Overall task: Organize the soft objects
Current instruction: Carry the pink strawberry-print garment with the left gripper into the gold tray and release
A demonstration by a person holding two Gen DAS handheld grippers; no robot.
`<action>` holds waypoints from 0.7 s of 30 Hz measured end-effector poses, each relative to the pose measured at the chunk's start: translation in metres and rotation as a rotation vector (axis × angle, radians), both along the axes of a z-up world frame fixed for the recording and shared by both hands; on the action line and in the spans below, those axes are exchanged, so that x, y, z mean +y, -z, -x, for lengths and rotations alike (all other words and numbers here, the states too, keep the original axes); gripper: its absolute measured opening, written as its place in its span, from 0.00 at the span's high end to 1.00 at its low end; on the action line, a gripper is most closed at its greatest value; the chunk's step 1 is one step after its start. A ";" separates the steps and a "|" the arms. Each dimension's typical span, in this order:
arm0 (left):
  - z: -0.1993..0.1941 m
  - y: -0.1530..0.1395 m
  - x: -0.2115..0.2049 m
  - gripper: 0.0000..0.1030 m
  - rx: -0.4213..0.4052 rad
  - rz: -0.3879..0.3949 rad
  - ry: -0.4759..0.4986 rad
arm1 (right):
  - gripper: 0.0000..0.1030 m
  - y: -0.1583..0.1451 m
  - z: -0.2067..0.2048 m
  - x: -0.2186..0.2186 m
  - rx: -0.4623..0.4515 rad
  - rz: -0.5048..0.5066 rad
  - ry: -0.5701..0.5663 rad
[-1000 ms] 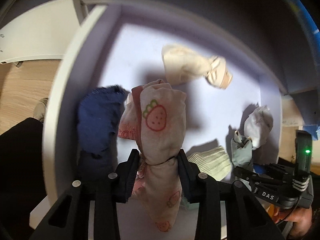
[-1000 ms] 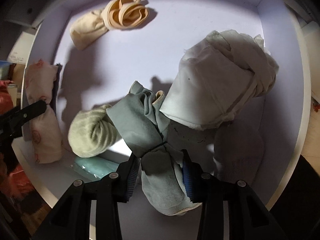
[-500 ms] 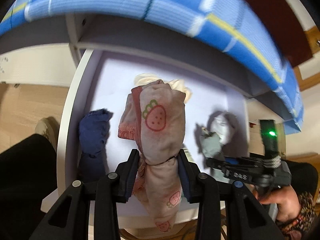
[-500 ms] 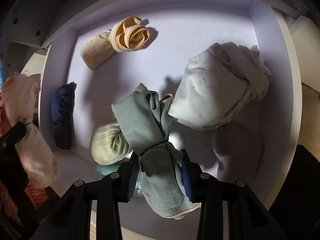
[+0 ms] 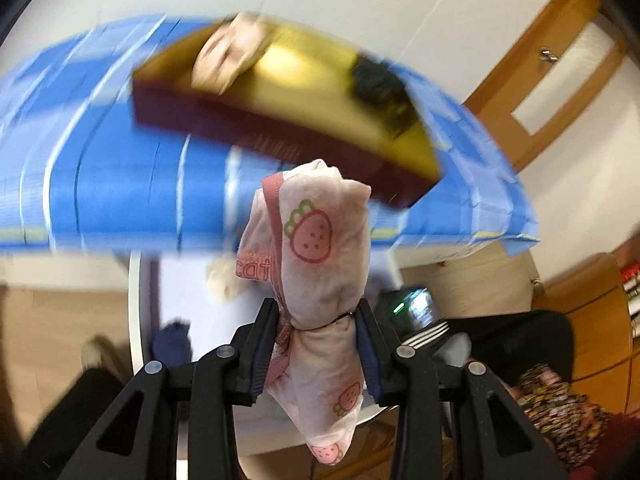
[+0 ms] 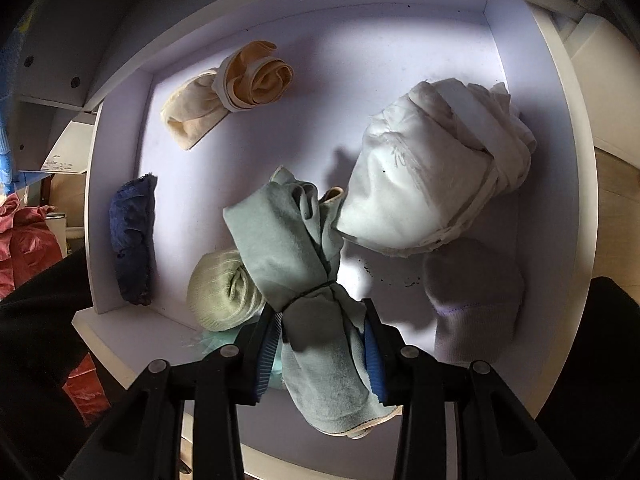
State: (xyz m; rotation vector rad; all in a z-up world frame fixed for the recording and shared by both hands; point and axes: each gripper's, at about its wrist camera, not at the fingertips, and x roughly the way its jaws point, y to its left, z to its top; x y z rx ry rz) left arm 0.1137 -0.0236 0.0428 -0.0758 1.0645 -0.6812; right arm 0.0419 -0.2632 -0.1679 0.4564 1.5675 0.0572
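My left gripper (image 5: 318, 320) is shut on a rolled pink cloth with strawberry prints (image 5: 316, 240), held high above the white drawer (image 5: 136, 312). A gold tray with dark red sides (image 5: 304, 92) sits on the blue checked cover (image 5: 120, 184) behind the roll. My right gripper (image 6: 322, 322) is shut on a grey-green rolled cloth (image 6: 288, 240) just over the drawer floor (image 6: 360, 80). Lying in the drawer are a white bundle (image 6: 436, 172), a beige roll (image 6: 236, 84), a dark blue roll (image 6: 134, 236), a pale green sock roll (image 6: 222, 292) and a lilac sock (image 6: 472, 300).
A black lump (image 5: 380, 84) and a pale cloth (image 5: 228, 56) lie in the gold tray. A wooden door (image 5: 560, 64) stands at the right. A person's patterned sleeve (image 5: 560, 404) is at the lower right. Red fabric (image 6: 24, 240) lies left of the drawer.
My left gripper has risen out of the drawer with the strawberry roll and now faces the blue cover and gold tray. The right gripper lifted slightly, then held still with the grey-green roll.
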 end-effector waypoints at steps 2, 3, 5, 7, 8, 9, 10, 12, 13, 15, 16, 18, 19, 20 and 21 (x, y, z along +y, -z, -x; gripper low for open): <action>-0.010 -0.020 -0.008 0.63 -0.024 0.019 0.017 | 0.62 0.001 -0.002 0.000 0.000 -0.009 0.005; -0.018 -0.032 -0.014 0.63 -0.039 0.029 0.026 | 0.62 0.000 -0.002 0.000 0.001 -0.016 0.007; -0.030 -0.047 -0.021 0.63 -0.055 0.034 0.033 | 0.62 0.000 -0.003 -0.001 0.003 -0.024 0.011; -0.048 -0.061 -0.034 0.63 -0.072 0.036 0.046 | 0.62 0.000 -0.002 -0.003 0.005 -0.035 0.016; -0.054 -0.065 -0.040 0.63 -0.077 0.031 0.047 | 0.62 -0.001 -0.002 -0.005 0.007 -0.041 0.020; -0.066 -0.069 -0.048 0.63 -0.082 0.020 0.047 | 0.62 -0.001 -0.001 -0.006 0.007 -0.044 0.022; -0.075 -0.071 -0.052 0.63 -0.080 0.014 0.049 | 0.62 -0.002 0.000 -0.007 0.009 -0.047 0.024; -0.094 -0.075 -0.061 0.63 -0.069 -0.004 0.041 | 0.62 -0.002 0.000 -0.009 0.011 -0.057 0.030; -0.102 -0.079 -0.065 0.63 -0.064 -0.011 0.037 | 0.62 -0.003 0.001 -0.010 0.011 -0.064 0.034; -0.123 -0.079 -0.076 0.63 -0.060 -0.025 0.031 | 0.62 -0.002 0.000 -0.009 0.010 -0.074 0.041; -0.130 -0.081 -0.080 0.63 -0.066 -0.042 0.025 | 0.62 -0.001 0.000 -0.009 0.011 -0.078 0.044; -0.150 -0.079 -0.089 0.63 -0.064 -0.070 0.015 | 0.62 -0.001 0.001 -0.011 0.015 -0.088 0.050; -0.162 -0.077 -0.094 0.63 -0.063 -0.086 0.005 | 0.62 0.000 0.002 -0.013 0.019 -0.094 0.056; -0.172 -0.075 -0.098 0.63 -0.061 -0.104 -0.003 | 0.62 0.001 0.002 -0.014 0.022 -0.097 0.060; -0.181 -0.072 -0.101 0.63 -0.053 -0.119 -0.008 | 0.62 0.001 0.003 -0.015 0.027 -0.101 0.067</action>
